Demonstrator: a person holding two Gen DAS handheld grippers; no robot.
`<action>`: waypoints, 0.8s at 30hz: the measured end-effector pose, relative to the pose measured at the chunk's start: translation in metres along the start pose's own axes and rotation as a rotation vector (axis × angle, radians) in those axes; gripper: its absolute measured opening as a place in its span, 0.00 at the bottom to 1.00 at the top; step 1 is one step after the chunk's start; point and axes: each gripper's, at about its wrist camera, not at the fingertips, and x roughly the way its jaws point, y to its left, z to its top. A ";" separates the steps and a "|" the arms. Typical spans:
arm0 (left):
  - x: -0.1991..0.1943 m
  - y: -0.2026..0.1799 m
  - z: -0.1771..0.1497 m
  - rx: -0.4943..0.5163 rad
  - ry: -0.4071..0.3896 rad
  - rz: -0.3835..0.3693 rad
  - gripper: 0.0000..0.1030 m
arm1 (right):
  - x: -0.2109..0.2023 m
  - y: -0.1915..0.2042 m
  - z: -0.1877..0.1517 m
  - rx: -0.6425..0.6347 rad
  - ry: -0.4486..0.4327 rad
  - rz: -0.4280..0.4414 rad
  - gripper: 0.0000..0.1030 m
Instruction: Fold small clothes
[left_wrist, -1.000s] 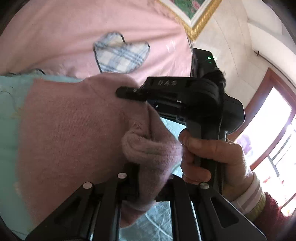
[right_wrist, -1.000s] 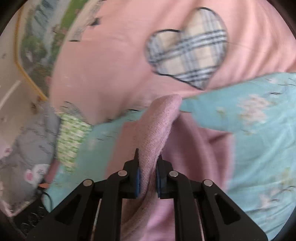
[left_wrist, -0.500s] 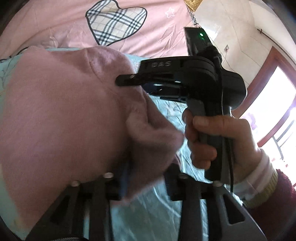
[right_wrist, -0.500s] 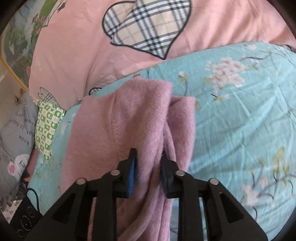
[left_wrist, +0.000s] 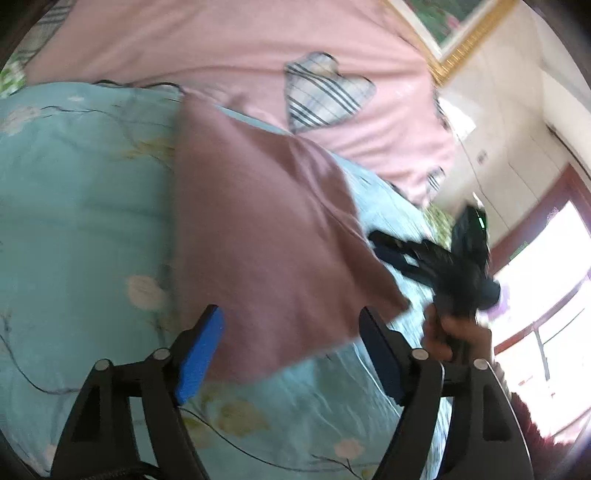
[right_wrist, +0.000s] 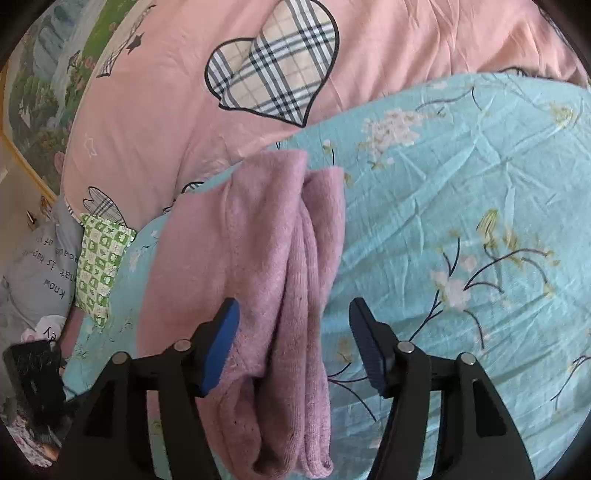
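A mauve knit garment (left_wrist: 266, 229) lies folded flat on the light blue floral sheet (left_wrist: 74, 206). In the right wrist view the garment (right_wrist: 266, 280) shows its stacked folded edges running toward me. My left gripper (left_wrist: 291, 332) is open, its jaws wide apart just above the garment's near edge, holding nothing. My right gripper (right_wrist: 293, 328) is open too, straddling the folded edge without touching it. The right gripper also shows in the left wrist view (left_wrist: 391, 245), in a hand at the garment's right side.
A pink quilt with a plaid heart patch (right_wrist: 273, 62) lies behind the sheet. A green checked cushion (right_wrist: 101, 266) and a grey printed pillow (right_wrist: 40, 273) sit at the left. A wall and window (left_wrist: 546, 258) are at the right.
Both grippers opened and let go of the garment. It dropped flat on the sheet, and both grippers drew back from it.
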 end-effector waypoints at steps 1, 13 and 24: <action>0.000 0.004 0.005 -0.015 0.000 0.004 0.77 | 0.002 -0.001 0.001 0.004 0.006 0.000 0.62; 0.029 0.042 0.046 -0.127 0.039 0.029 0.78 | -0.004 0.008 -0.017 0.008 0.036 0.043 0.59; 0.045 0.056 0.042 -0.143 0.083 0.076 0.79 | -0.003 0.001 -0.043 0.036 0.143 -0.016 0.14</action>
